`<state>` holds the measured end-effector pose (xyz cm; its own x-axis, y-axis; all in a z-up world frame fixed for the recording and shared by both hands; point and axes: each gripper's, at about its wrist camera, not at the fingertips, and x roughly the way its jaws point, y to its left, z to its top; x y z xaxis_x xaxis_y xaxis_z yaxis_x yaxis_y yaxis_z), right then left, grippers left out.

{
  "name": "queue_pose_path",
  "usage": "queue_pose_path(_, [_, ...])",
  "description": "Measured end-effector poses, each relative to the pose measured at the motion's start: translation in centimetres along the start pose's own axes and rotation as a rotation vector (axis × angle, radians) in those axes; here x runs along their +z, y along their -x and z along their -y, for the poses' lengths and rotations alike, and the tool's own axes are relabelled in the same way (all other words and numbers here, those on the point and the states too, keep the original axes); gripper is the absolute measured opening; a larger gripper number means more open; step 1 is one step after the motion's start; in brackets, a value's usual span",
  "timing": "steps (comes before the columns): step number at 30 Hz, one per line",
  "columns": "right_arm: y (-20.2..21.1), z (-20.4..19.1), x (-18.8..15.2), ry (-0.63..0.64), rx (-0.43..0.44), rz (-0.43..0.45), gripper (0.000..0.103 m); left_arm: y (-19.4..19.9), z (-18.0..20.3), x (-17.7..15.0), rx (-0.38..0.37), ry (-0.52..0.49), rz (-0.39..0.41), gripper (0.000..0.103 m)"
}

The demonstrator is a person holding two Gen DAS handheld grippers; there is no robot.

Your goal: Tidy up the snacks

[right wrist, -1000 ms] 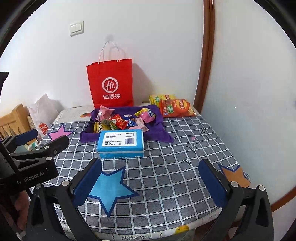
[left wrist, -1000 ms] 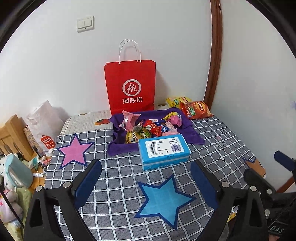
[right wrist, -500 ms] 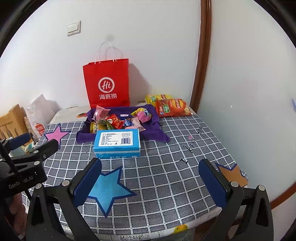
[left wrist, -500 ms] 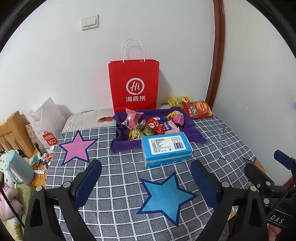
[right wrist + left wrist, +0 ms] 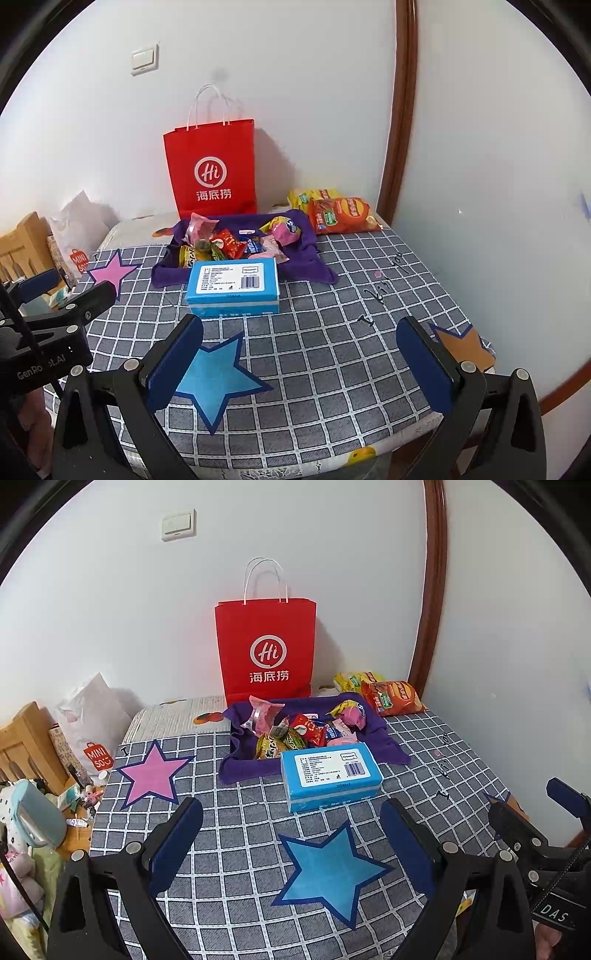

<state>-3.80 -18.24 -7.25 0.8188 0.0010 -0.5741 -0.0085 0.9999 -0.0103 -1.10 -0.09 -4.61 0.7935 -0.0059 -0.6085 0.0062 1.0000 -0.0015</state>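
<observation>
Several small wrapped snacks (image 5: 303,731) (image 5: 236,245) lie heaped on a purple cloth (image 5: 243,768) (image 5: 314,266) at the far middle of the checked table. A blue box (image 5: 330,775) (image 5: 233,286) rests just in front of the cloth. An orange chip bag (image 5: 391,698) (image 5: 341,216) and a yellow bag (image 5: 351,681) (image 5: 306,195) lie at the back right corner. My left gripper (image 5: 291,834) is open above the near table, empty. My right gripper (image 5: 299,354) is open and empty too, to the right of the left one.
A red paper bag (image 5: 266,650) (image 5: 212,173) stands against the wall behind the cloth. Star stickers, pink (image 5: 151,775), blue (image 5: 328,867) and orange (image 5: 461,347), mark the tablecloth. A wooden chair (image 5: 26,742), a white plastic bag (image 5: 92,727) and clutter sit left of the table.
Both grippers have drawn slightly back and up from the table, so the snacks and box look a bit farther. Both stay open. Nothing on the table has moved.
</observation>
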Motion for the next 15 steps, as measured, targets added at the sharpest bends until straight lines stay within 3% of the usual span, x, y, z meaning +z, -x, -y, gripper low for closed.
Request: queue_pose_path(15, [0.2,0.14,-0.1,0.002,-0.008,0.009,0.103,-0.19,0.01,-0.07,-0.008,0.0,-0.006,0.097])
